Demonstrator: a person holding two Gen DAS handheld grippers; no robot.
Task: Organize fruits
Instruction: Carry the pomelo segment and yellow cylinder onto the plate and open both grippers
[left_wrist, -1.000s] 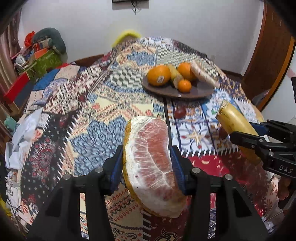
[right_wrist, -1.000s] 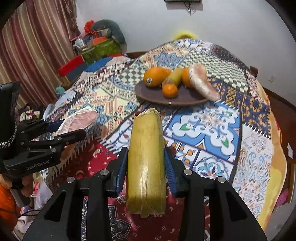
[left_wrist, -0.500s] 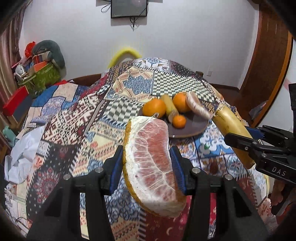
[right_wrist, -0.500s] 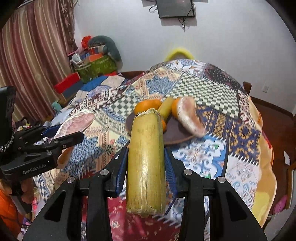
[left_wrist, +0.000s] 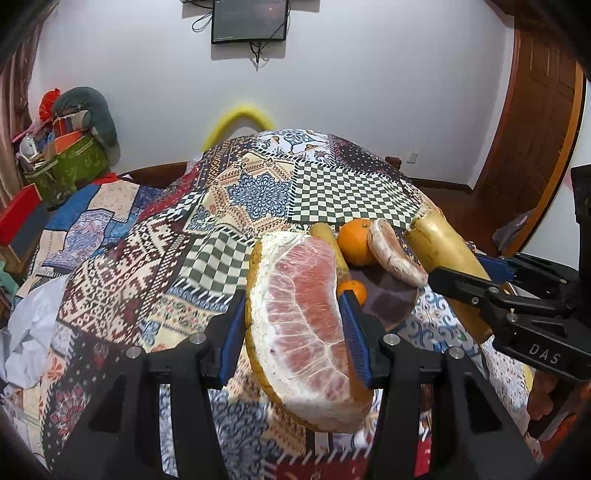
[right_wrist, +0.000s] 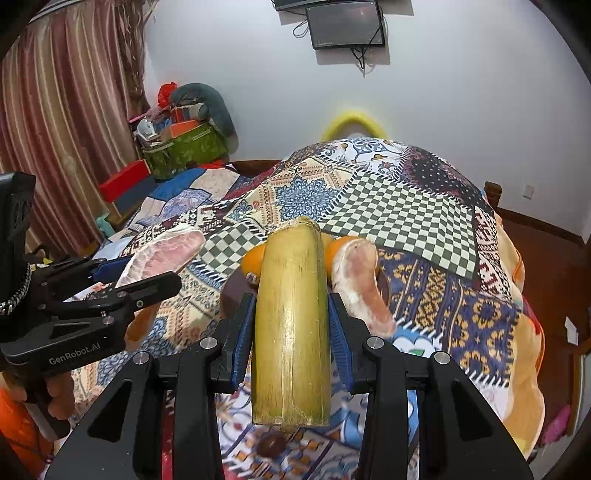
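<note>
My left gripper (left_wrist: 293, 306) is shut on a pink pomelo wedge (left_wrist: 303, 332), rind side down, held above the cloth just short of the dark brown plate (left_wrist: 388, 299). My right gripper (right_wrist: 291, 302) is shut on a yellow-green sugarcane piece (right_wrist: 291, 332), pointing at the same plate (right_wrist: 231, 291). On the plate lie a big orange (left_wrist: 356, 242), a small orange (left_wrist: 354, 290), a second pomelo wedge (left_wrist: 395, 254) and a yellow stalk piece (left_wrist: 325, 232). Each gripper shows in the other's view: the right gripper (left_wrist: 476, 271) at the right, the left gripper (right_wrist: 136, 271) at the left.
A patchwork cloth (left_wrist: 258, 192) covers the round table. Crumpled white fabric (left_wrist: 29, 325) lies at its left edge. A green box of clutter (left_wrist: 70, 170) stands back left, a wooden door (left_wrist: 535, 129) at the right. A small dark fruit (right_wrist: 271, 446) lies on the cloth below the sugarcane.
Both grippers have risen and moved forward toward the plate with their fruit still held. The plate now sits right behind the held pieces, and more of the wall shows.
</note>
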